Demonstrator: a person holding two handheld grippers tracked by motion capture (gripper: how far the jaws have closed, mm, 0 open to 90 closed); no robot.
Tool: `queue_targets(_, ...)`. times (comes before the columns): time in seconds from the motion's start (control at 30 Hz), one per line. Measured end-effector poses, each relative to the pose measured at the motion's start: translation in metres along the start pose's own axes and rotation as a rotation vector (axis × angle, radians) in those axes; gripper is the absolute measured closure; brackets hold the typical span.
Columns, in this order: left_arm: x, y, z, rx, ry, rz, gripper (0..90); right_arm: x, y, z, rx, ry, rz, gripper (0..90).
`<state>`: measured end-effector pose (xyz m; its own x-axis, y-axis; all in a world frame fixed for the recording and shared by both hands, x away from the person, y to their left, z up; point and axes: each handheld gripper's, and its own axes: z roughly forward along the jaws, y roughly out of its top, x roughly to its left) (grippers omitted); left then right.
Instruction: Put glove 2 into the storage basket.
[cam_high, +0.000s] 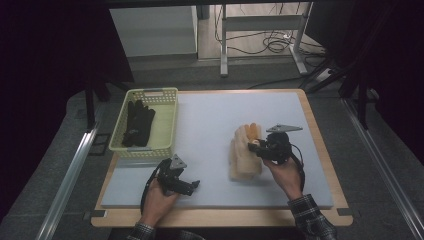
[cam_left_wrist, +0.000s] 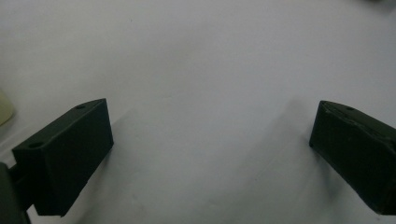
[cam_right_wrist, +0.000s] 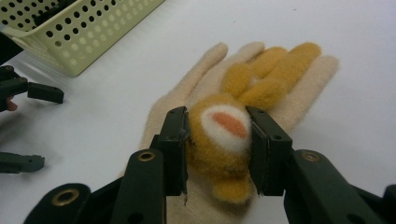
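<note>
A mustard-orange fuzzy glove (cam_right_wrist: 261, 79) with a white and orange patch lies on top of a cream glove (cam_right_wrist: 187, 91) on the white table mat. My right gripper (cam_right_wrist: 217, 119) is shut on the orange glove's cuff end, one pad pressing on each side. From above, the cream glove (cam_high: 242, 157) sits right of centre, with the orange glove (cam_high: 255, 131) and right gripper (cam_high: 257, 146) over it. My left gripper (cam_high: 192, 186) rests low near the front left edge. Its jaws stand wide open over bare mat (cam_left_wrist: 210, 56), with nothing between them.
A pale yellow perforated basket (cam_high: 150, 95) stands at the back left with black gloves (cam_high: 138, 122) inside. In the right gripper view the basket (cam_right_wrist: 79, 42) is at the upper left. The wooden table edge (cam_high: 220, 217) runs along the front.
</note>
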<state>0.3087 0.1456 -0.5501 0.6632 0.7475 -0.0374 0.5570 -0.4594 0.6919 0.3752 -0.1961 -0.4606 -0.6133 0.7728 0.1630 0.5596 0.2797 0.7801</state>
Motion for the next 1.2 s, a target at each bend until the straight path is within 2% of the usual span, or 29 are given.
queue_targets(0.3, 0.000, 0.000, 0.000, 0.002, 0.000, 0.003, 0.0, 0.015, -0.014, 0.019, 0.017, -0.003, 0.026, 60.5)
queue_targets(0.43, 0.000, 0.000, 0.000, 0.002, -0.001, 0.001, 0.0, 0.016, -0.022, 0.028, 0.019, -0.045, 0.014, 59.6)
queue_targets(0.6, 0.000, 0.000, 0.000, 0.002, -0.001, 0.001, 0.0, 0.016, -0.030, 0.034, 0.027, -0.088, -0.019, 53.4)
queue_targets(0.73, 0.000, 0.000, 0.000, 0.002, -0.001, 0.001, 0.0, 0.016, -0.031, 0.033, 0.026, -0.082, -0.031, 45.8)
queue_targets(0.9, 0.000, 0.000, 0.000, 0.002, 0.000, 0.003, 0.0, 0.016, -0.023, 0.014, 0.010, -0.098, -0.101, 41.3)
queue_targets(1.03, 0.000, 0.000, 0.000, 0.002, -0.001, 0.001, 0.0, 0.008, -0.025, -0.001, 0.026, -0.089, -0.118, 47.6)
queue_targets(1.2, 0.000, 0.000, 0.000, 0.002, -0.001, 0.001, 0.0, -0.006, -0.042, -0.012, 0.077, -0.061, -0.126, 65.3)
